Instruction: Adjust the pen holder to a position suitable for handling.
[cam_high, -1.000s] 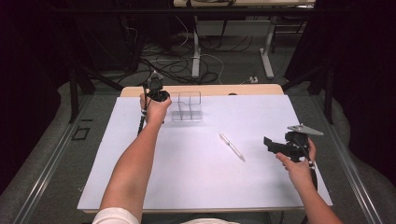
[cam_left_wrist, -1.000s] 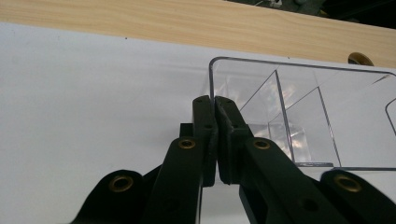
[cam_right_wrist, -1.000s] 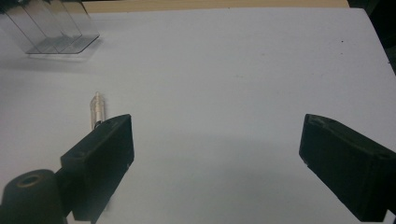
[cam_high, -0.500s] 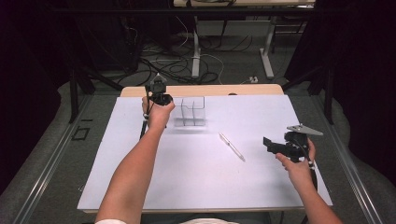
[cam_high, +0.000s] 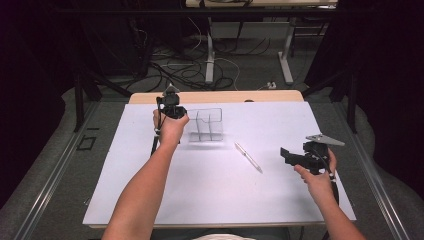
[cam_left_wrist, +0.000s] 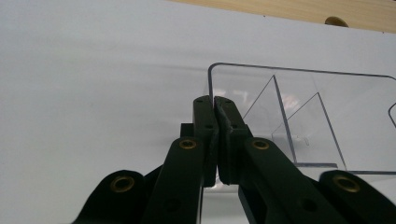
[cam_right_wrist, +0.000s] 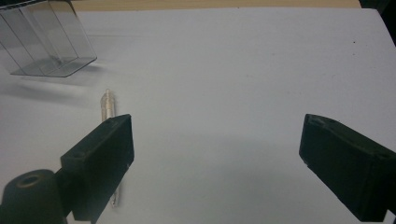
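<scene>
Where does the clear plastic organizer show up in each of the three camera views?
High view: the clear organizer sits at upper centre, just right of the left gripper.
Left gripper view: it spans the right half, its left wall pinched between the closed jaws.
Right gripper view: top left corner.
Shared landmark: the white table cover it rests on, seen in all three views.

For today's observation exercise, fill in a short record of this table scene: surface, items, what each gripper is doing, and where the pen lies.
surface: white table cover
container: clear plastic divided organiser, upright near the far edge
left gripper: jaws shut on the organiser's near-left wall
right gripper: jaws open, nothing between them, above the cover
pen: clear-bodied, lying flat between organiser and right gripper, untouched
pen in right gripper view: partly behind one jaw
</scene>
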